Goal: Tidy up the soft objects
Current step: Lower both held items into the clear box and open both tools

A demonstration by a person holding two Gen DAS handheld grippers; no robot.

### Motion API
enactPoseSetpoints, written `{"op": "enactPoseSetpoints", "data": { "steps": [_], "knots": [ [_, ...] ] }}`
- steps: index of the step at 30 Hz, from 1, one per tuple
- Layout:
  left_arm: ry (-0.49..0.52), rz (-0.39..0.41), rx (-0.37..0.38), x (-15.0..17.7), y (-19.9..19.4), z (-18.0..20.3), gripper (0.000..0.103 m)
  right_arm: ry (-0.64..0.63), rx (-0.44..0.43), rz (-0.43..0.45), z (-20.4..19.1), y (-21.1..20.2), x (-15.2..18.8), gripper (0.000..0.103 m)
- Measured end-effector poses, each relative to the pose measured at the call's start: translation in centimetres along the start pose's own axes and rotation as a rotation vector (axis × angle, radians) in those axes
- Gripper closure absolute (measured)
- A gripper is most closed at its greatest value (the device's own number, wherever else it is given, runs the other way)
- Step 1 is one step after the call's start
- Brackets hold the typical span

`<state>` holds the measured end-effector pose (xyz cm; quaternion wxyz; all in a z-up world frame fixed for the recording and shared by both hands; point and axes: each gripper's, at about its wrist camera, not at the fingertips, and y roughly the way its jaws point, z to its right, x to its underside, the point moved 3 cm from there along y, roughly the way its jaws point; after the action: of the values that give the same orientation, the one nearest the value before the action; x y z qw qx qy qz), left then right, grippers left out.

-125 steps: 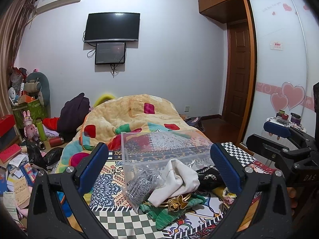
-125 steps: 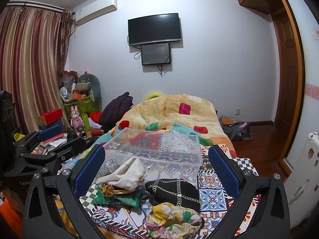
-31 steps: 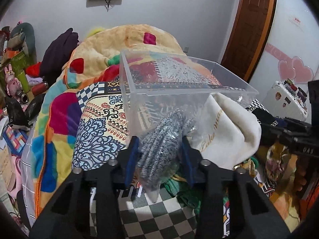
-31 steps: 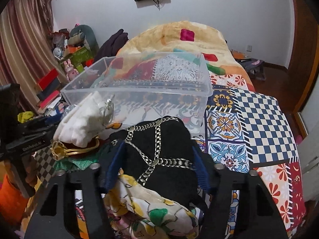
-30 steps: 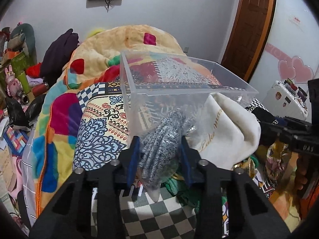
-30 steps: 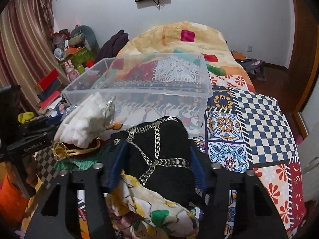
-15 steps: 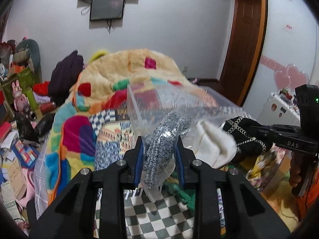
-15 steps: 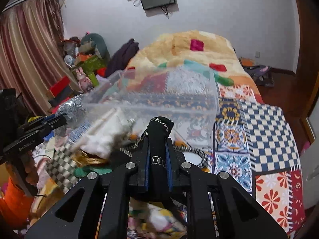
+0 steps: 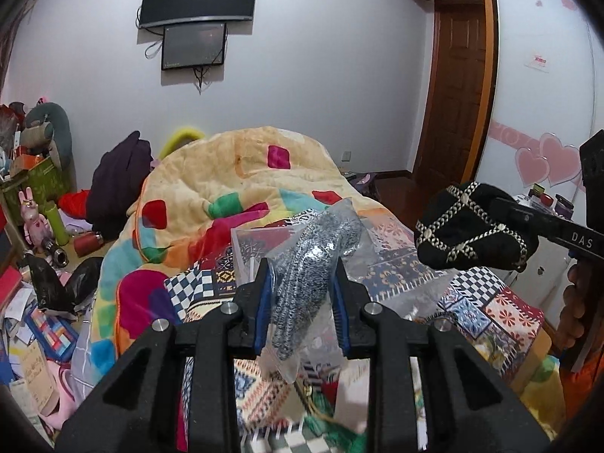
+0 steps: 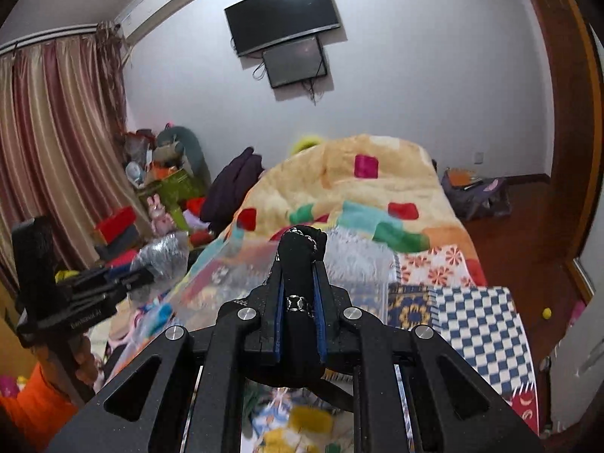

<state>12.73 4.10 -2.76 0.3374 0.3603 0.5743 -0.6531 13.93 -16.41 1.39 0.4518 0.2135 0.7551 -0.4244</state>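
Note:
My left gripper (image 9: pixel 302 283) is shut on a grey knit item in a clear plastic bag (image 9: pixel 313 260) and holds it up above the bed. My right gripper (image 10: pixel 300 264) is shut on a black soft bag with a gold chain pattern (image 10: pixel 300 283), also lifted; it shows in the left wrist view (image 9: pixel 472 234) at the right. The clear plastic bin (image 9: pixel 381 253) sits on the bed behind both items, and shows blurred in the right wrist view (image 10: pixel 355 264). The left gripper with its bagged item (image 10: pixel 158 256) shows at the left of the right wrist view.
A patchwork bedspread (image 9: pixel 490 302) and an orange quilt (image 9: pixel 234 177) cover the bed. More soft items lie blurred below the grippers (image 9: pixel 332 415). Clutter lines the floor at the left (image 9: pixel 34 249). A wooden door (image 9: pixel 456 94) and wardrobe stand at the right.
Both grippers closed on their items about a second ago and have lifted them up off the pile. The view has tilted upward toward the wall.

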Motion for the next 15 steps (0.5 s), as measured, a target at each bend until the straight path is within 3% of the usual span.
{"op": "enactPoseSetpoints", "data": {
  "steps": [5, 15],
  "knots": [
    [-0.004, -0.07, 0.014, -0.3, 3.2, -0.4, 0.074, -0.019, 0.027, -0.021, 0.2, 2.1, -0.4, 0.091],
    [0.034, -0.224, 0.022, 1.0, 8.8, 0.0, 0.075, -0.055, 0.057, -0.179, 1.2, 8.0, 1.2, 0.091]
  ]
}}
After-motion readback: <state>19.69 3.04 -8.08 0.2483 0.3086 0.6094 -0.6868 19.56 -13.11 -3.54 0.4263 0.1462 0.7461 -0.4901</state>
